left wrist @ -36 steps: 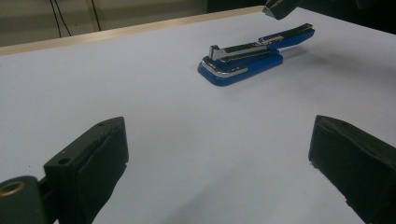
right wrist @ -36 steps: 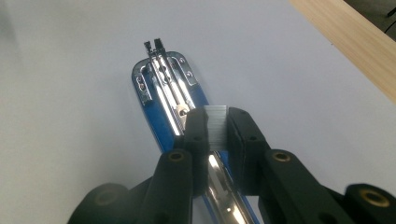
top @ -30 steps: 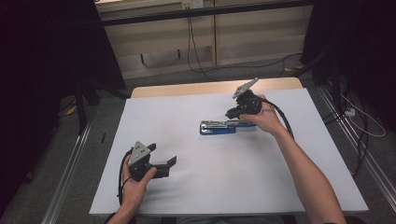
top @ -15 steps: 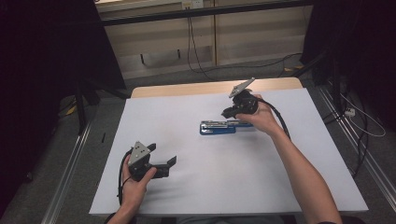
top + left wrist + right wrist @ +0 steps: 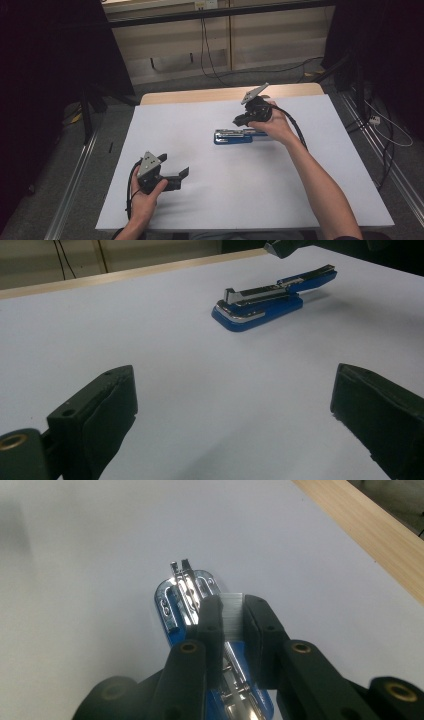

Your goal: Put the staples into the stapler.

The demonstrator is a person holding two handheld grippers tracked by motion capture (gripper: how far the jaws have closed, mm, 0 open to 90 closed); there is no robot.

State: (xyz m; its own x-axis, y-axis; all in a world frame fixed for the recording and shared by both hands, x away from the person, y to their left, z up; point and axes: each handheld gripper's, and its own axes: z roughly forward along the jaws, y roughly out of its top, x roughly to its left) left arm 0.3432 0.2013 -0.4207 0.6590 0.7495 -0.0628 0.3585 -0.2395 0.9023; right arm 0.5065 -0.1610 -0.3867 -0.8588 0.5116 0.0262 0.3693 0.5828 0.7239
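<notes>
A blue stapler (image 5: 232, 136) lies on the white table top (image 5: 210, 210) with its metal magazine laid open (image 5: 172, 605). My right gripper (image 5: 245, 121) hovers just over the stapler's right half, pointing down and left. Its jaws (image 5: 231, 605) are shut on a short silver strip of staples (image 5: 231, 614), held right above the open magazine. My left gripper (image 5: 182, 175) rests at the front left of the table, open and holding nothing. From the left gripper view (image 5: 235, 405) the stapler (image 5: 260, 310) lies well ahead.
A wooden table edge (image 5: 200, 95) runs along the far side. Metal rails (image 5: 75, 200) flank the table, and cables (image 5: 380, 125) lie on the floor at the right. Dark stands rise at the back left.
The right hand has edged slightly left over the stapler with the staple strip still held. The left gripper has stayed put.
</notes>
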